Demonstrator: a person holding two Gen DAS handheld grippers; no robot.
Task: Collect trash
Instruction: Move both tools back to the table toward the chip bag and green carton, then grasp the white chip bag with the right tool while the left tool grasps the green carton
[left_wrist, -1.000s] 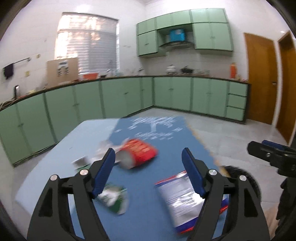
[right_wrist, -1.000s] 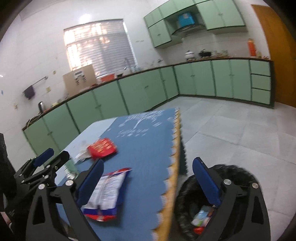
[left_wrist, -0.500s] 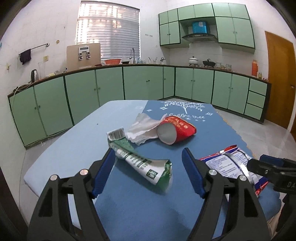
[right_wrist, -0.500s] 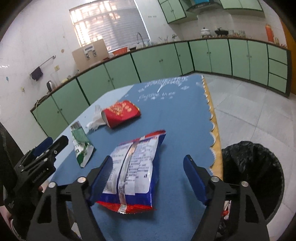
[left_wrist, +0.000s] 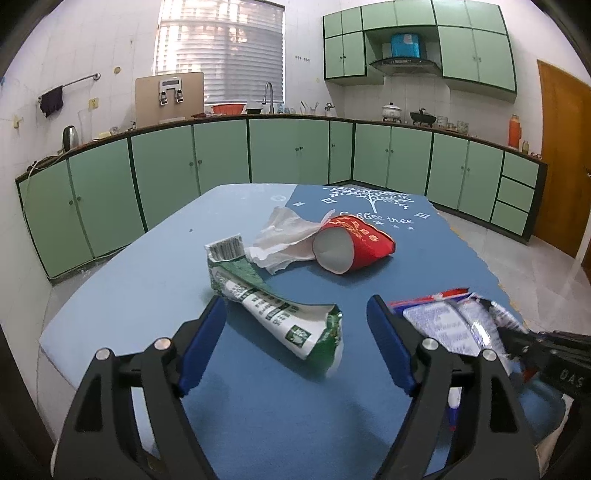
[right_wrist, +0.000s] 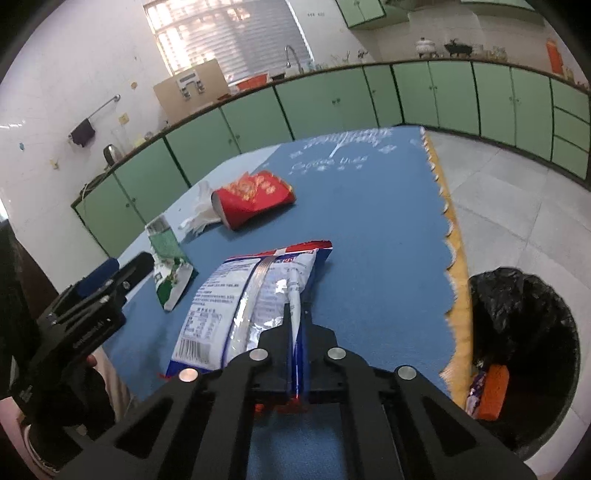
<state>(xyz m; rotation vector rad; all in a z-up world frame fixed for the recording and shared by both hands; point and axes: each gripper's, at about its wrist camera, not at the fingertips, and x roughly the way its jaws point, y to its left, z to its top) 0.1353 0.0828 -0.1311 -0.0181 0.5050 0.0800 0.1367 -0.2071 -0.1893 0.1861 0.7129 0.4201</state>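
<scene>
The right gripper (right_wrist: 295, 325) is clenched on the near edge of a blue and white snack bag (right_wrist: 255, 295) lying on the blue table (right_wrist: 369, 229). The left gripper (left_wrist: 295, 325) has jaws widening, straddling a crumpled green wrapper (left_wrist: 273, 306) without touching. Farther off lie a red paper cup (left_wrist: 351, 247) and a tissue (left_wrist: 284, 236). A black-lined bin (right_wrist: 524, 332) stands right of the table.

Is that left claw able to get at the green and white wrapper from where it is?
Probably yes: the left gripper, jaws opening, faces the green wrapper with nothing between.
</scene>
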